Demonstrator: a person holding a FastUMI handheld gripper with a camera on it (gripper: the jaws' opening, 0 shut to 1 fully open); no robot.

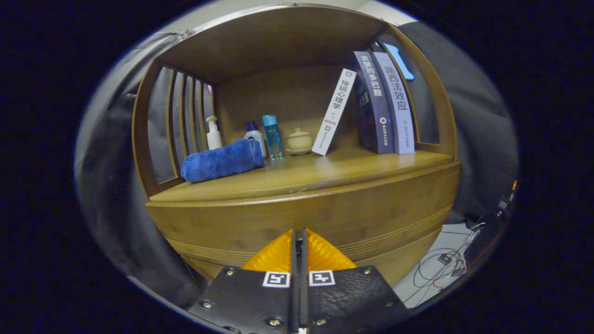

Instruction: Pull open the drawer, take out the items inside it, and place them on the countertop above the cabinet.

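Spines read: leaning white paperback book (334, 112), 拖延心理学; upright dark navy book (375, 104), 贪婪的多巴胺; upright pale lilac book (399, 102), 路西法效应. Unreadable square coded markers on tongs (299, 232), pressed together.

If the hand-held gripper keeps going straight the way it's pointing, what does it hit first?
Most likely the wooden cabinet front, just ahead of the closed fingers of the hand-held gripper and below the countertop. Nothing lies between, though the gap is hard to judge.

The wooden drawer (278, 218) is closed, its front flush with the cabinet just under the table (297, 176). My tool (299, 241), fingers pressed together, is just before the drawer front.
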